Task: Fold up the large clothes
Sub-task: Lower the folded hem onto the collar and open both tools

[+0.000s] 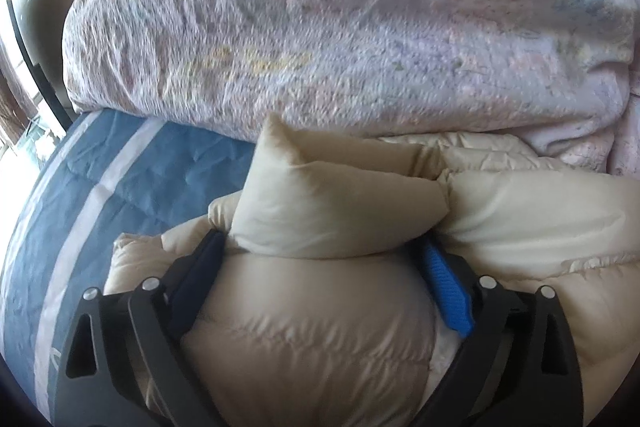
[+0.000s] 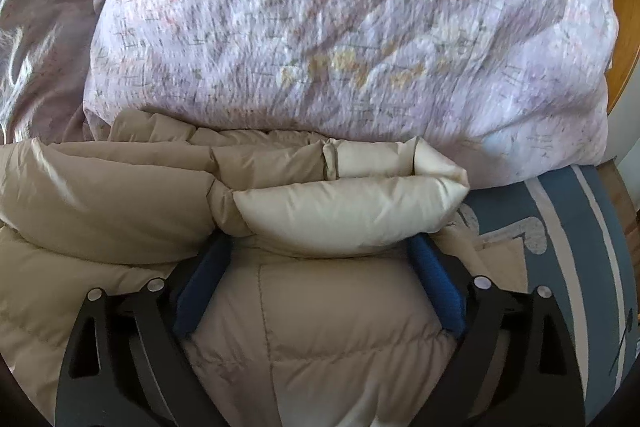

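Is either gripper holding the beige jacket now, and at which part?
Neither. The left gripper and right gripper stand wide open astride the puffy jacket, pads not pinching it.

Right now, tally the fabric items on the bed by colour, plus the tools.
Beige puffer jacket: 1
Pink floral duvet: 1
Blue striped bedsheet: 1
Tools: 2, the left tool and the right tool, both wide open over the jacket
Total: 5

Puffy satiny beige jacket (image 2: pixel 320 307), crinkled floral cotton quilt (image 2: pixel 360 27), matt blue sheet (image 1: pixel 140 167)
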`<state>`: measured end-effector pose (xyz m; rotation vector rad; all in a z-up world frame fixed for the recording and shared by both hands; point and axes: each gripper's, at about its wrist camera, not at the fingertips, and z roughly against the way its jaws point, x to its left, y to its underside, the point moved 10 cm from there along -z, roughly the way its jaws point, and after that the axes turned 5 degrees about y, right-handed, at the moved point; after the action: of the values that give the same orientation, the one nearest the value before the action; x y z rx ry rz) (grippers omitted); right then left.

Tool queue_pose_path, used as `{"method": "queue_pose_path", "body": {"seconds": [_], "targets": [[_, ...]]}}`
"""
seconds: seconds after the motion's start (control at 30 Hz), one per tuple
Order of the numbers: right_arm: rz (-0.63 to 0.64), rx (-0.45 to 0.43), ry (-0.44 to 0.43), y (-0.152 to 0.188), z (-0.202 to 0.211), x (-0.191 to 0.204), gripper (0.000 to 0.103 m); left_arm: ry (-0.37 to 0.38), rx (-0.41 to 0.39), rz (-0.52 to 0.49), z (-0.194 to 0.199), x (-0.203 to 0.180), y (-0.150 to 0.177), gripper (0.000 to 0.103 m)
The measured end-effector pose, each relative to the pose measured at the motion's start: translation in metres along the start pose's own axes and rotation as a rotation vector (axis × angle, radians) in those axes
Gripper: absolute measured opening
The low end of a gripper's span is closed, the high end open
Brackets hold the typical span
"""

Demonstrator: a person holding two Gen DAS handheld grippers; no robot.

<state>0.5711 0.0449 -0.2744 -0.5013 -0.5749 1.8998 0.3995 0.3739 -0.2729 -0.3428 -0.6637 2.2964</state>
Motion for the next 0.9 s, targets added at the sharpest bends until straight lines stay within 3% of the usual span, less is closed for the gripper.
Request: {"method": "queue_pose_path", "body": {"seconds": [0.73, 0.9], "targets": [[-0.045, 0.035, -0.027, -0.014, -0.018, -0.028, 0.1, -0.014, 0.02, 0.002, -0.008, 0.009, 0.003, 0.1], [-0.014, 0.146, -0.032, -0.019, -0.009, -0.041, 0.1, -0.01, 0.063, -0.003, 0.021, 0.01, 0.004, 0.099]]}}
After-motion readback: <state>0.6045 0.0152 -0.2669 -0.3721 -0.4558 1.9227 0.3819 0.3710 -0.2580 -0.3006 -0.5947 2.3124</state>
